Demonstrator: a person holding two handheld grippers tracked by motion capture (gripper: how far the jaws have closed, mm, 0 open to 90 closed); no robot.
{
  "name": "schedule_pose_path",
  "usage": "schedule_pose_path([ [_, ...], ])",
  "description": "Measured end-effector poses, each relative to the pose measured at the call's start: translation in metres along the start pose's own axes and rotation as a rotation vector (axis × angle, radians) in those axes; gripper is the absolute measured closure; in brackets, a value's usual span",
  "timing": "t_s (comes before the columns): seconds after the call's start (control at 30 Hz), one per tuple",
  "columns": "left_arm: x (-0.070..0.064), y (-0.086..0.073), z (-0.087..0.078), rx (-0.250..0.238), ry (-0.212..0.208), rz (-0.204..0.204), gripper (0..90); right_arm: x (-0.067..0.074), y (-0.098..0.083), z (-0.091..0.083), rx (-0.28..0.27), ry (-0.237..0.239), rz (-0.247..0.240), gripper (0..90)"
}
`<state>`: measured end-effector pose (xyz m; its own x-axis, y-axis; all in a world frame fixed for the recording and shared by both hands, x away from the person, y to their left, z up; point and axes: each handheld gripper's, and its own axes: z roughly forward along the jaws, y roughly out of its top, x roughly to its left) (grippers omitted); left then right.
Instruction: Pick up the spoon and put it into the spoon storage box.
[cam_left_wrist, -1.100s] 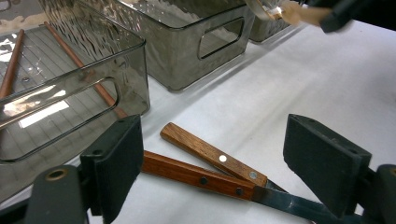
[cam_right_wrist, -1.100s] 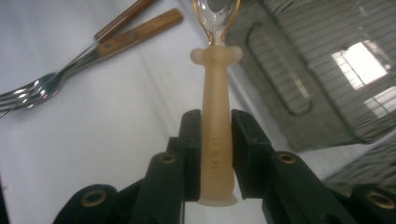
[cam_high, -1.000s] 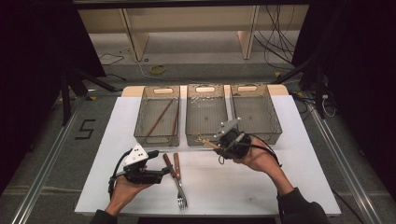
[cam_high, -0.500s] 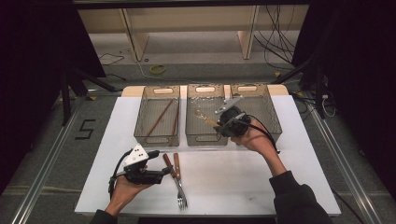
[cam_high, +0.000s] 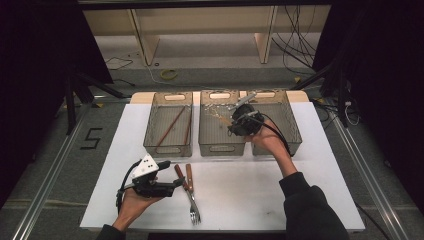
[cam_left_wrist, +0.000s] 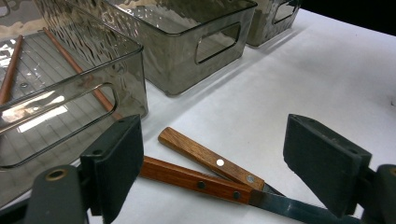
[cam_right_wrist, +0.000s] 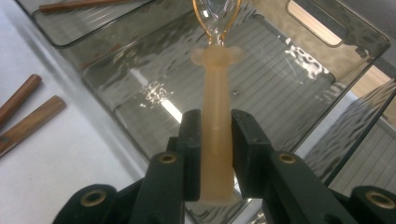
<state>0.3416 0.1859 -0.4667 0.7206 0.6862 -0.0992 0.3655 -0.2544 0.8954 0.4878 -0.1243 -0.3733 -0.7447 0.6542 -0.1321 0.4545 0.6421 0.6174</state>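
Observation:
My right gripper is shut on the cream handle of a spoon with a gold-tinted bowl, held in the air over the middle clear bin. In the high view the spoon points to the far left. My left gripper stands open, low over the white table. Just ahead of its jaws lie two wooden-handled utensils, side by side; one is a fork.
Three clear bins stand in a row at the back of the table. The left bin holds brown chopsticks. The right bin lies under the right forearm. White table surface stretches in front.
The right hand has carried the spoon away from the table's front, from the bins' near edge to above the middle bin. The left gripper has stayed where it was.

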Motion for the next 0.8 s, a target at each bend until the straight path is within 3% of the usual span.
schedule_pose_path([
  [0.37, 0.0, 0.0, 0.001, -0.001, 0.0, -0.004, 19.5, -0.008, 0.005, 0.018, 0.029, -0.014, 0.048, 75.2],
  [0.8, -0.001, -0.001, 0.002, 0.002, 0.005, 0.002, 19.5, -0.011, 0.006, 0.034, 0.062, -0.026, 0.057, 75.0],
])
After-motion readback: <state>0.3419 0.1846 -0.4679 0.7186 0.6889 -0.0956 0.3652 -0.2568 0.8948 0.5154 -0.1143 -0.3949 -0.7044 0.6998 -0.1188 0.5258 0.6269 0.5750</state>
